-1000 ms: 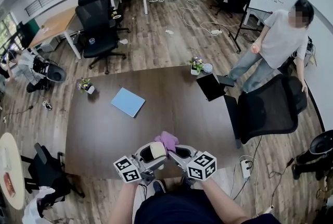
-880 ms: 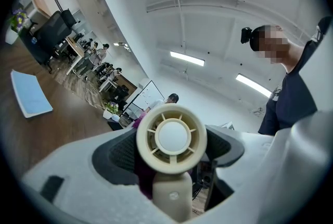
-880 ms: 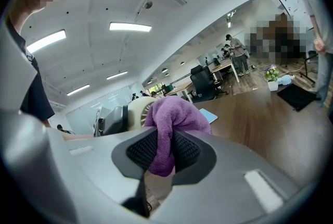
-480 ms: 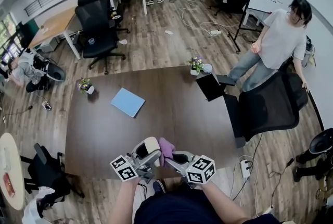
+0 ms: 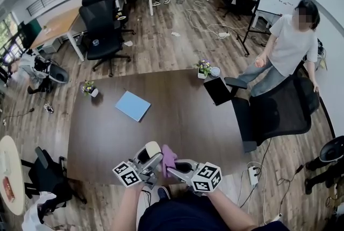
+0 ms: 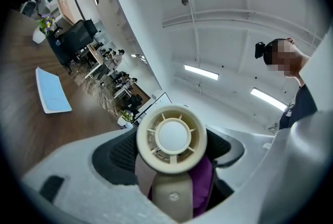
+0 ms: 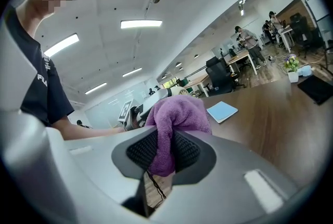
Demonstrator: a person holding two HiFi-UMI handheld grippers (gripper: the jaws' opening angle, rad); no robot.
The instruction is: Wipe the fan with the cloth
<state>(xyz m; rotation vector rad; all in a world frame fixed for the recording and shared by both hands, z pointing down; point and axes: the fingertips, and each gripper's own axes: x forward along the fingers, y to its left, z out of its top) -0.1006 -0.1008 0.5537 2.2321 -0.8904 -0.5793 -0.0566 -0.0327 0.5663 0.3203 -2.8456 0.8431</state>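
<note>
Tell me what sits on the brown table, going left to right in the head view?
Small potted plant, blue notebook, black pad. The flower pot at the far edge overlaps the pad sideways, so it is left out.

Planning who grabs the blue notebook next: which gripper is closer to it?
Left. The left gripper, holding the fan, sits almost straight below the blue notebook in the head view. The right gripper, with the cloth, is further right.
</note>
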